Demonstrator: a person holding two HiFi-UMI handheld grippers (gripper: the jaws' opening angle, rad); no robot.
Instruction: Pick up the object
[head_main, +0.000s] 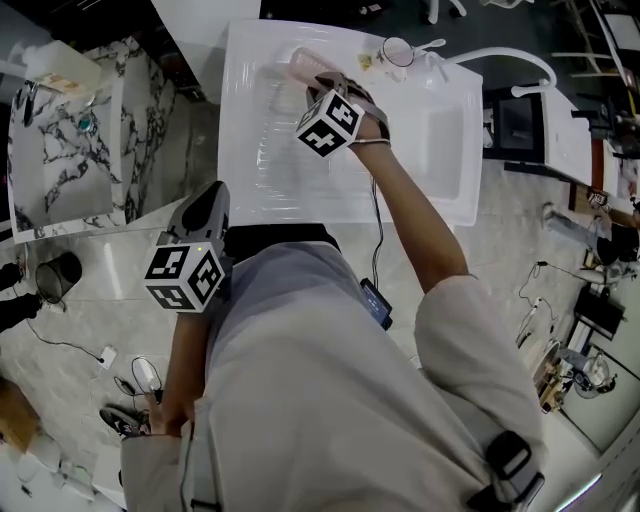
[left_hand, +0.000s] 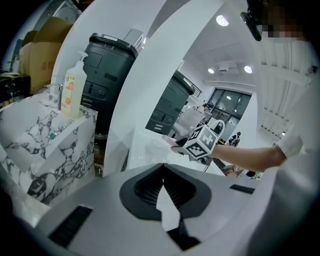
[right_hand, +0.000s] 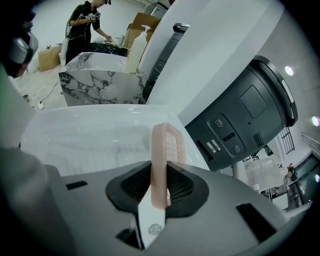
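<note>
One left gripper (left_hand: 163, 170), one right gripper (right_hand: 161, 175), one pink object (right_hand: 169, 142) (perhaps a tray), one basin (head_main: 440, 150), one bottle (left_hand: 73, 92)

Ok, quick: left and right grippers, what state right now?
Left gripper: shut, nothing between the jaws.
Right gripper: shut on the pink grid piece.

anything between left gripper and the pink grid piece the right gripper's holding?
Nothing but bare white sink top between the left gripper and the pink grid piece; clearest in the left gripper view.
</note>
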